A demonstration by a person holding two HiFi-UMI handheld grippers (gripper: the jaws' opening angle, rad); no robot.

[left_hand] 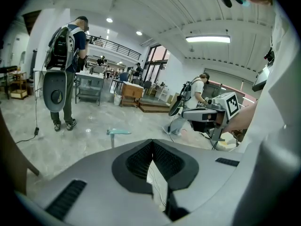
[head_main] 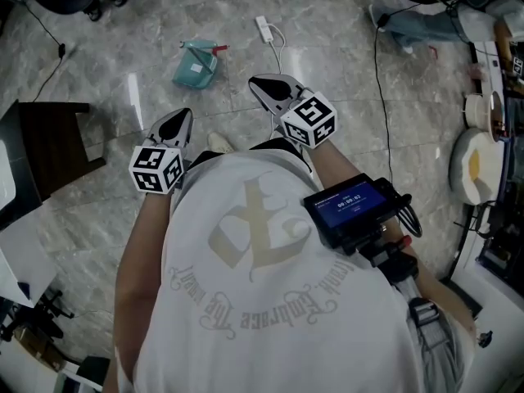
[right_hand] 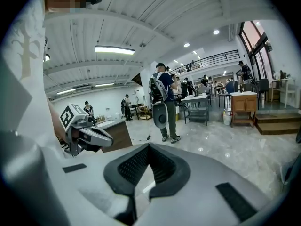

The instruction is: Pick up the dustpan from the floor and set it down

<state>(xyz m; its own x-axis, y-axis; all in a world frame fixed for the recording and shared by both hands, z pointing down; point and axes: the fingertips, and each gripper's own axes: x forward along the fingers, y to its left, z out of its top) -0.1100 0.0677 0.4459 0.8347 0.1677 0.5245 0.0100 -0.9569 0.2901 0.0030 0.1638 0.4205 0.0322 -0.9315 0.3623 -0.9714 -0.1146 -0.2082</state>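
A teal dustpan (head_main: 196, 64) with a red-tipped handle lies on the marble floor ahead of me. In the left gripper view its teal handle (left_hand: 117, 132) shows low on the floor, beyond the jaws. My left gripper (head_main: 178, 121) is held out in the air short of the dustpan, its jaws shut with nothing between them (left_hand: 152, 142). My right gripper (head_main: 266, 86) hangs to the right of the dustpan, also shut and empty (right_hand: 148, 147). Neither gripper touches the dustpan. Each gripper shows in the other's view: the right gripper (left_hand: 202, 113), the left gripper (right_hand: 87, 133).
A white power strip (head_main: 264, 29) with its cable lies just beyond the right gripper. A dark wooden cabinet (head_main: 49, 142) stands at the left. A black cable (head_main: 381, 97) runs down the floor on the right, beside a bench with dishes (head_main: 479, 158). A person with a backpack (left_hand: 66, 55) stands further off.
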